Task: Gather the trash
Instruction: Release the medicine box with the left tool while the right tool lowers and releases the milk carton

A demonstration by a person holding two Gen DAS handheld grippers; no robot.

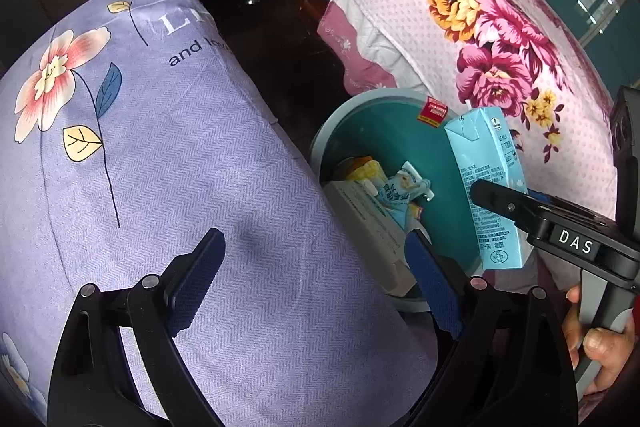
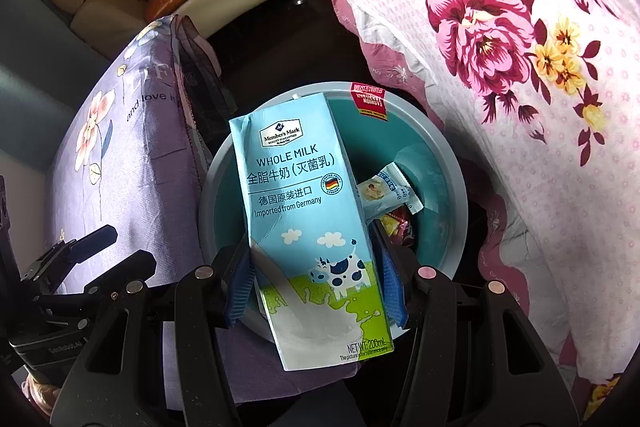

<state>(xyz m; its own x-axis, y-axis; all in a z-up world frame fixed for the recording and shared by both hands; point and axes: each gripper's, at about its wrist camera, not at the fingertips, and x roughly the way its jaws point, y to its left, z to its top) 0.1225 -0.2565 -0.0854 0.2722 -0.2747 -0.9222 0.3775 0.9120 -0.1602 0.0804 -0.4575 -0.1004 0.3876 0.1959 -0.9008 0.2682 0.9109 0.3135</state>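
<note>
Dark floor — teal bin stands on it between 2 fabric-draped pieces.

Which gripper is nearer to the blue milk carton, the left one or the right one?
Right. The right gripper is clamped on the milk carton above the bin; the left gripper hangs open beside it, over the purple cushion.

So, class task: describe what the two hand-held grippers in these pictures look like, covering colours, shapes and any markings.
Both look alike. The left hand-held gripper has black angular arms joined by round silver rivets, ending in two fingers faced with ribbed blue pads. The right hand-held gripper is built the same way; from the left wrist view its black body carries a small label reading DAS in white letters. No cables or sleeves show.
</note>
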